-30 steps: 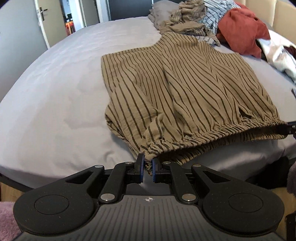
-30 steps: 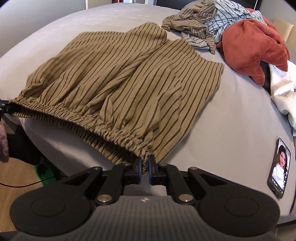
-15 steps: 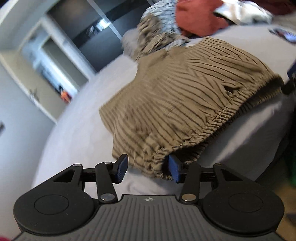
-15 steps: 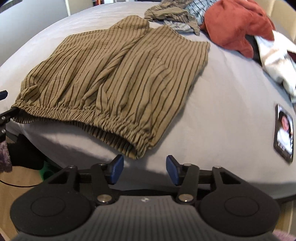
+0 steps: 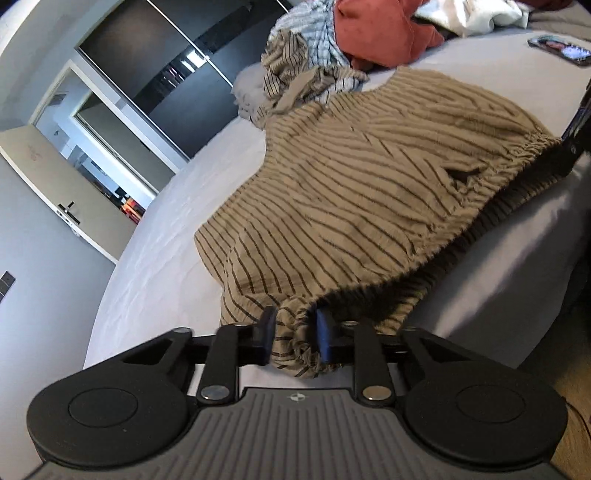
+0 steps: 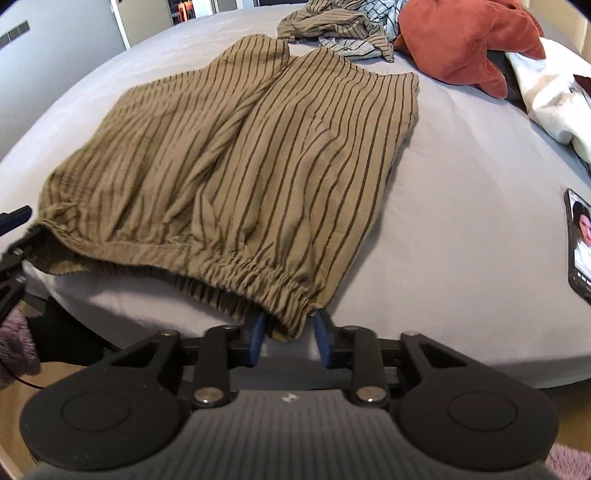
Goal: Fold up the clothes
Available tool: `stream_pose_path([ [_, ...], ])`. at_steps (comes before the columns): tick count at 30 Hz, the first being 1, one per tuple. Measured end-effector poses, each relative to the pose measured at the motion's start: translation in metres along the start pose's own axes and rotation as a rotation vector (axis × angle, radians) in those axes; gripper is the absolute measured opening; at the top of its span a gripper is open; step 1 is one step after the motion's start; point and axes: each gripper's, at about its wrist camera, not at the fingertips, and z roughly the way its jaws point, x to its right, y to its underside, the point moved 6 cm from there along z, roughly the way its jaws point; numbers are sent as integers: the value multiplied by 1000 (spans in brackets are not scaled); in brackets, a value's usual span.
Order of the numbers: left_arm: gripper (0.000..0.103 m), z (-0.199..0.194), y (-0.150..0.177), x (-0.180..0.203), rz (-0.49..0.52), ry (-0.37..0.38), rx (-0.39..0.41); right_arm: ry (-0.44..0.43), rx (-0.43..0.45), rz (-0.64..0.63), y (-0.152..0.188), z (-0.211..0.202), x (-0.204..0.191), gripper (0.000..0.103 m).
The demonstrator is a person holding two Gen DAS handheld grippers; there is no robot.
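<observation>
- Left wrist view: striped tan trousers (image 5: 362, 206) spread on the grey bed sheet (image 5: 162, 258), elastic waistband toward the camera, legs running away ahead of the fingers.
- Left gripper (image 5: 295, 338) has a bunched corner of the waistband between its blue pads; jaws have just been closing and now sit narrow, both pads pressed against the gathered cloth.
- Right wrist view: same trousers (image 6: 240, 158) seen from the other waistband corner, cloth flat ahead of the fingers, hem end farthest off.
- Right gripper (image 6: 290, 341) also has just been closing; the gathered waistband corner hangs down between its blue fingers (image 6: 256, 341), jaws narrow, pads up against the cloth on both sides.
- Waistband between the two corners sags over the mattress edge, open a little so the inner layer shows.
- Beyond the trouser hems, ahead of both grippers: a heap of unfolded laundry, with a crumpled striped tan garment (image 6: 332, 22), a pale checked shirt (image 5: 317, 48), a rust-red garment (image 6: 465, 40) and a white garment (image 6: 554, 99) to the right of it.
- Smartphone (image 6: 580, 243) lies screen-up on the sheet, well to the right of the right fingers, apart from the trousers.
- Far left of the left fingers: grey wall, white door frame (image 5: 55, 192), dark wardrobe panels (image 5: 155, 74).
</observation>
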Motion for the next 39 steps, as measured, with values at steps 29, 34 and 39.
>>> stream_pose_path([
  [29, 51, -28, 2, -54, -409, 392, -108, -9, -3, 47, -22, -27, 30, 49],
  [34, 51, 15, -11, -120, -533, 354, -97, -6, 38, 76, -59, -26, 44, 50],
  [39, 51, 82, -13, -174, -694, 351, -129, -14, 78, 164, -102, -15, 71, 49],
])
